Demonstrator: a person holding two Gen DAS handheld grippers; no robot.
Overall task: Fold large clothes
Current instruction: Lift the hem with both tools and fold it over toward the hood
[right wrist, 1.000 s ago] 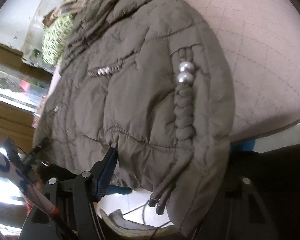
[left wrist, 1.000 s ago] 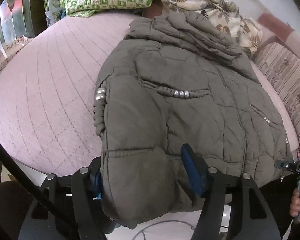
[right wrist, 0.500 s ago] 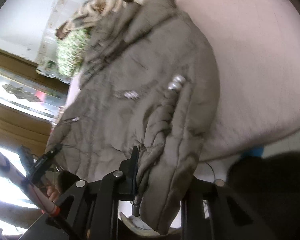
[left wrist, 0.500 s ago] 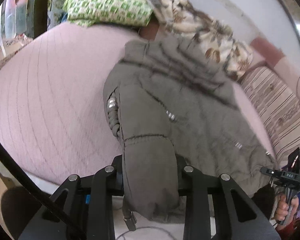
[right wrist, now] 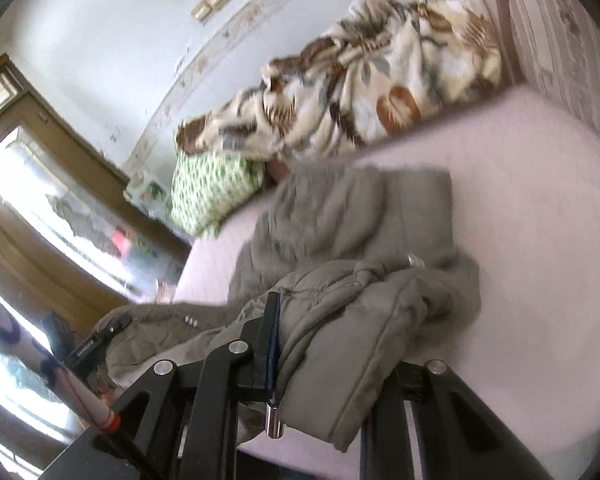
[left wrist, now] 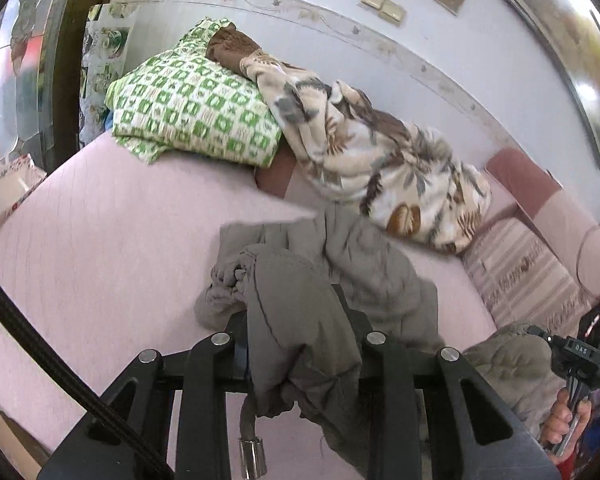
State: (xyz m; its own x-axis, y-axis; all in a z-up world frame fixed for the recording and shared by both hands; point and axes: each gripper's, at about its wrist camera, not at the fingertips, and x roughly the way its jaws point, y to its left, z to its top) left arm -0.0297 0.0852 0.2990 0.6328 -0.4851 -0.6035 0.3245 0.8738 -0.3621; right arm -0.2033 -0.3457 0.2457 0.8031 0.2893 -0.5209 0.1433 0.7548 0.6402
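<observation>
An olive-grey padded jacket (left wrist: 364, 280) lies bunched on the pink bed (left wrist: 100, 248). My left gripper (left wrist: 296, 344) is shut on one corner of the jacket's hem, lifted above the bed, with a metal-tipped drawstring (left wrist: 252, 456) hanging below. My right gripper (right wrist: 332, 344) is shut on the jacket's (right wrist: 352, 232) other hem corner, and fabric drapes over its fingers. The right gripper also shows in the left wrist view (left wrist: 580, 352), held by a hand. The collar end rests on the bed near the pillows.
A green checked pillow (left wrist: 188, 112) and a leaf-print blanket (left wrist: 380, 160) lie at the head of the bed by the wall. A striped pink cushion (left wrist: 532, 272) lines the right side. A wooden door frame (right wrist: 60, 216) stands to the left.
Both grippers closed on the hem corners, then lifted and carried the hem toward the collar. The jacket went from lying flat to folding over and bunching.
</observation>
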